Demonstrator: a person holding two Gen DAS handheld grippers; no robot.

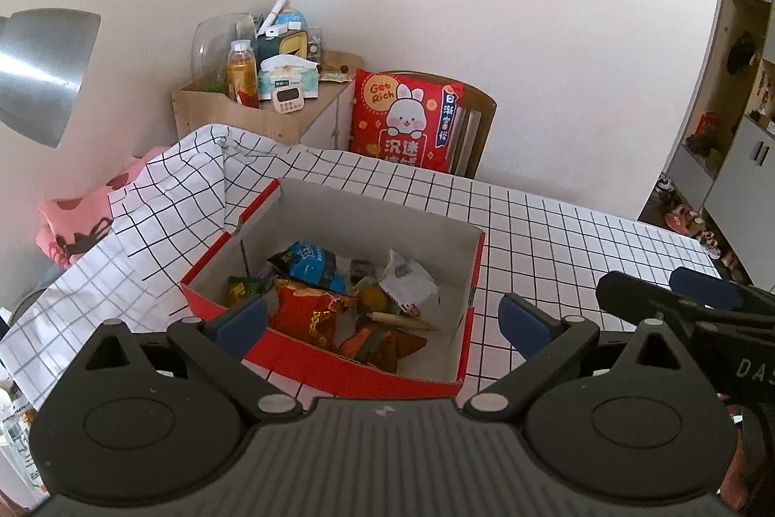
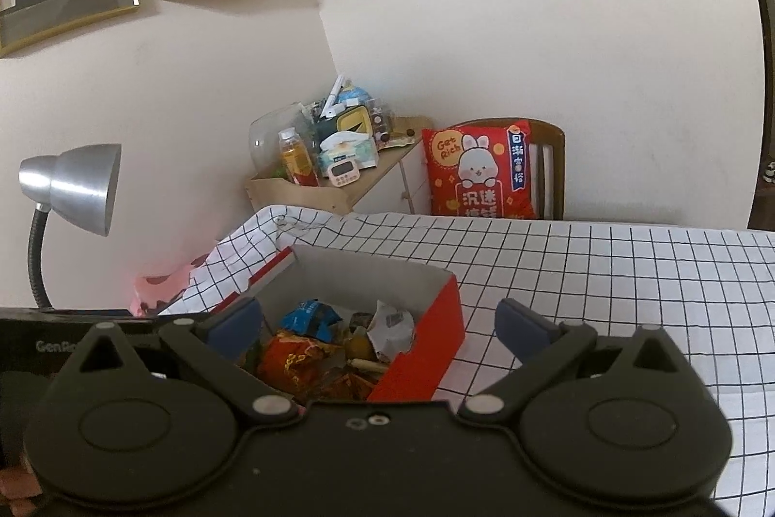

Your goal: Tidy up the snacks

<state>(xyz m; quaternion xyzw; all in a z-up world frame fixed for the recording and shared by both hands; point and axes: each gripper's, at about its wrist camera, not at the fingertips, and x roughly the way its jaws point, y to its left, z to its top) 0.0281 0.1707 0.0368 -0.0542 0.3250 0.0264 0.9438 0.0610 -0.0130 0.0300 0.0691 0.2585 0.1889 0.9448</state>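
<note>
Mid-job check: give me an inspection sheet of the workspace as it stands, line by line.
Surface: table under a checked cloth, rumpled at its far left corner.
Job's things: red box open, holding the blue packet, red packet, white packet and others.
Clutter: nothing seen on the cloth beside the box.
Grippers: left tongs open, empty; right tongs open, empty.
Cables: nothing seen.
Surroundings: desk lamp, wooden cabinet piled with items, rabbit cushion on a chair.
</note>
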